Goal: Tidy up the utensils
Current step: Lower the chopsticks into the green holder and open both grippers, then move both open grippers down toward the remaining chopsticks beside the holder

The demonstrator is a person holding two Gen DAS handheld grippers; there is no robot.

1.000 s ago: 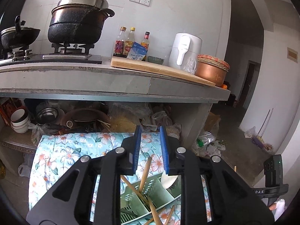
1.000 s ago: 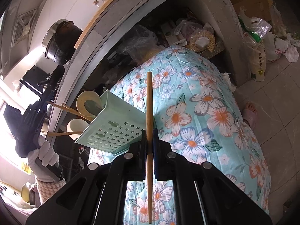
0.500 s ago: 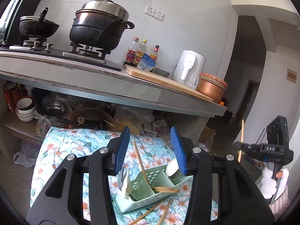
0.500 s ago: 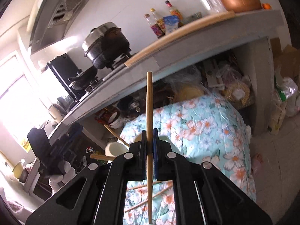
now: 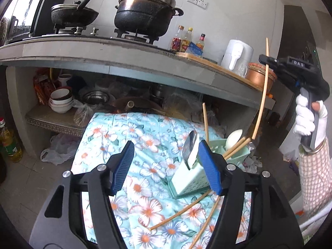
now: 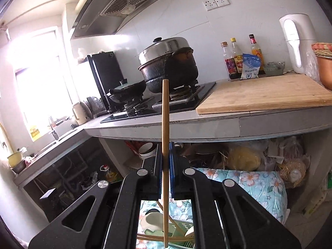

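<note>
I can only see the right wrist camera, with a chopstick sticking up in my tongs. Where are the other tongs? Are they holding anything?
Observer: The left tongs hold nothing. Their jaws are opening with no pad pressing on anything, and the green utensil caddy sits just ahead of them.
Operator: What's inside the caddy?
Observer: A metal spoon stands in its near end, bowl up.
Operator: Who's holding my tongs?
Observer: A hand in a white glove holds the right tongs, which are clamped on your chopstick.
</note>
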